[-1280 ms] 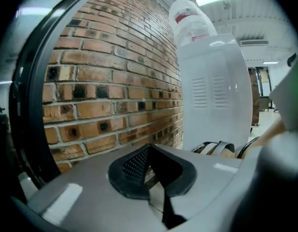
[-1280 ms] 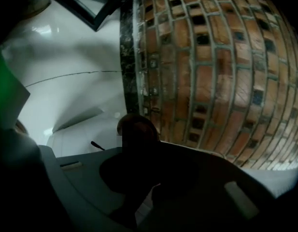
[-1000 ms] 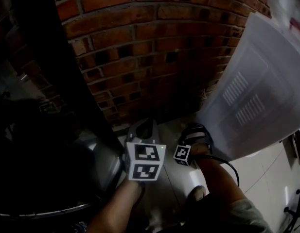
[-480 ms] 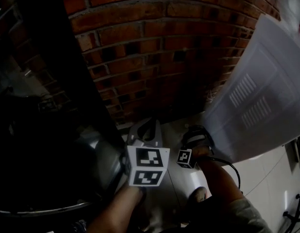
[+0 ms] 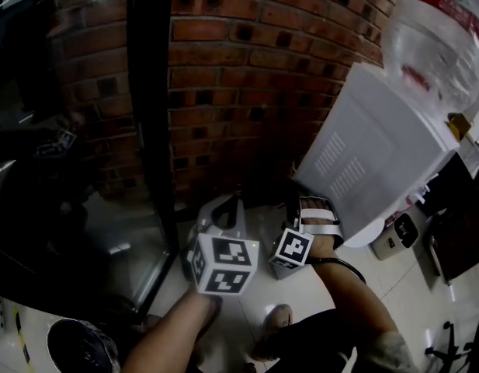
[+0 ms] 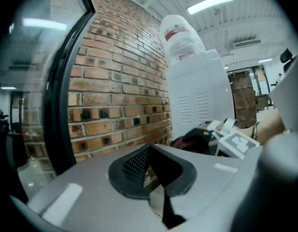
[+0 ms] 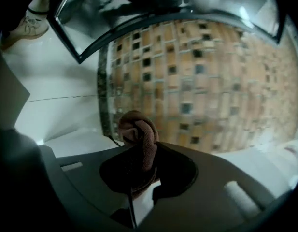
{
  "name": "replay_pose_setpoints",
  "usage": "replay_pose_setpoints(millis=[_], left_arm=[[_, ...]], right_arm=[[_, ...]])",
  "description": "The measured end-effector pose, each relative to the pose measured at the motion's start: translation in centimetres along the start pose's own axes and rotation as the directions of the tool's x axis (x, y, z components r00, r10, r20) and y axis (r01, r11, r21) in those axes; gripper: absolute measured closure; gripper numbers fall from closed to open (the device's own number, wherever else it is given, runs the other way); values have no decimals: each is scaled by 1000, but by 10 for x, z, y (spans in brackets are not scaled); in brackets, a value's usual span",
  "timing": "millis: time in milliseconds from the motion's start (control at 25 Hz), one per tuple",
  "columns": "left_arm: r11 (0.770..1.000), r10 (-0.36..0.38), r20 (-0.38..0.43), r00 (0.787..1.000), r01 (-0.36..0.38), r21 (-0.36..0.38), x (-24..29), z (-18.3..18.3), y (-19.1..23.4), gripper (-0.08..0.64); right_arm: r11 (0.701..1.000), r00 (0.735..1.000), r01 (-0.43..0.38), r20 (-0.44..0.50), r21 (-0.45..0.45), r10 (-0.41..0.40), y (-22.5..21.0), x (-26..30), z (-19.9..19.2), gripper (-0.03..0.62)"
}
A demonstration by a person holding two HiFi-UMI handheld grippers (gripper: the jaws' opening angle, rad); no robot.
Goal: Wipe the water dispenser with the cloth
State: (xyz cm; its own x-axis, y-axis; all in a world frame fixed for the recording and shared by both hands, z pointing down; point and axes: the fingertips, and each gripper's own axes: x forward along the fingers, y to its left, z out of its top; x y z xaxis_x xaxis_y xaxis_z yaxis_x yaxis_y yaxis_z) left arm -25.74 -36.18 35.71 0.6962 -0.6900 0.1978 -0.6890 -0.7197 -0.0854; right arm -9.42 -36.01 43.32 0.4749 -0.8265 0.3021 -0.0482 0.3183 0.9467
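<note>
Pale glossy floor tiles (image 5: 289, 286) lie underfoot; beyond them rise a black-framed glass door (image 5: 150, 130) and a red brick wall (image 5: 247, 92). At the right stands the white water dispenser (image 5: 371, 154), its vented panel showing and a clear bottle (image 5: 437, 37) on top. The right gripper (image 7: 139, 149) fingers clench a bunched brown cloth (image 7: 139, 129) near the dispenser's base; the left gripper (image 6: 149, 151) fingers are pressed together, empty.

The head view looks steeply down from above onto the brick wall (image 5: 247, 68) and the water dispenser (image 5: 371, 162), the left gripper view faces both from low down and nearly level, and the right gripper view, rolled sideways, shares only that wall, seen from near.
</note>
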Motion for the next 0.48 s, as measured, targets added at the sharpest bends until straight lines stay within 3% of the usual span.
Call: replay_pose_setpoints(millis=[200,360,480], left_arm=[[999,21,58,998,-20,-31,-26,21,-9,560],[998,35,129,991,-28,-58,-39,48,-16,560],[999,27,178,984,-23,-27,-42,65,-27,560]], right_arm=[[973,973,230,40,-14,-229,-110,-76,-12,518],[931,932,362,16,-45,-361,-189,-112,-28,518],[897,898,437,-29,-70,-439,-240,-126,-46,518]])
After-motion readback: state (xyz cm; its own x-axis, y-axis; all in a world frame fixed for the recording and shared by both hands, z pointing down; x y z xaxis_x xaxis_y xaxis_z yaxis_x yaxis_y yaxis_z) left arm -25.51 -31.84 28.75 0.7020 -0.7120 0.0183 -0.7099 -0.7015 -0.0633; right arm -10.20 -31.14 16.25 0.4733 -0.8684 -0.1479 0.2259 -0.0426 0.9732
